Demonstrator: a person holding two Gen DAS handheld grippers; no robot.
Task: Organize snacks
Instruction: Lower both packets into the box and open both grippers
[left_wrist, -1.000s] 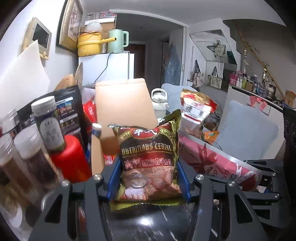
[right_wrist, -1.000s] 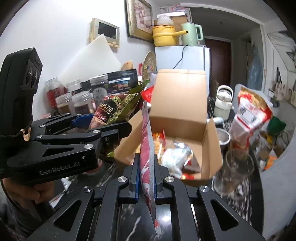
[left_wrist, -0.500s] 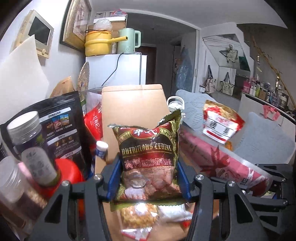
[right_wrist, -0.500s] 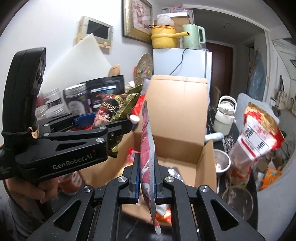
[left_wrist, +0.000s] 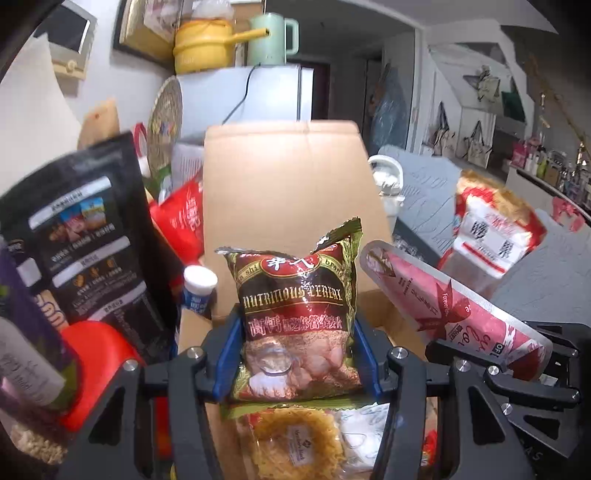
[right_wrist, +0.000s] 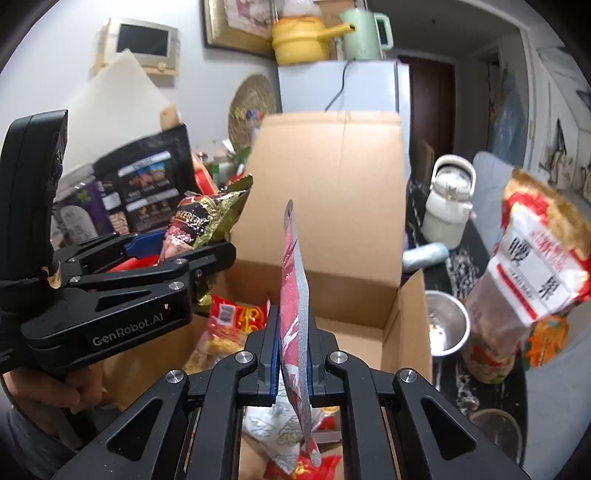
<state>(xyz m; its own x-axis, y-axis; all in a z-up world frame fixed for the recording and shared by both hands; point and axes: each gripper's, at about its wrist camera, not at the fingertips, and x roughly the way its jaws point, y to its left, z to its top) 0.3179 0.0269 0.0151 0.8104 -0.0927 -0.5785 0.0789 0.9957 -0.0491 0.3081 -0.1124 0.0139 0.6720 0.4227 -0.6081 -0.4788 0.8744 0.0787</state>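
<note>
Both claws have come over the open cardboard box (right_wrist: 332, 206) — left claw (left_wrist: 295, 354) gripping the cereal packet (left_wrist: 295, 314), right claw (right_wrist: 291, 354) clamping the flat pink sachet (right_wrist: 293, 295) — ready to drop.

Left gripper (left_wrist: 295, 354) and right gripper (right_wrist: 291, 350) clamped, tilted downward.

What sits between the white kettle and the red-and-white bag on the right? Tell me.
A steel bowl sits low between the white kettle and the red-and-white bag, on the dark tabletop. The right wrist view shows it.
</note>
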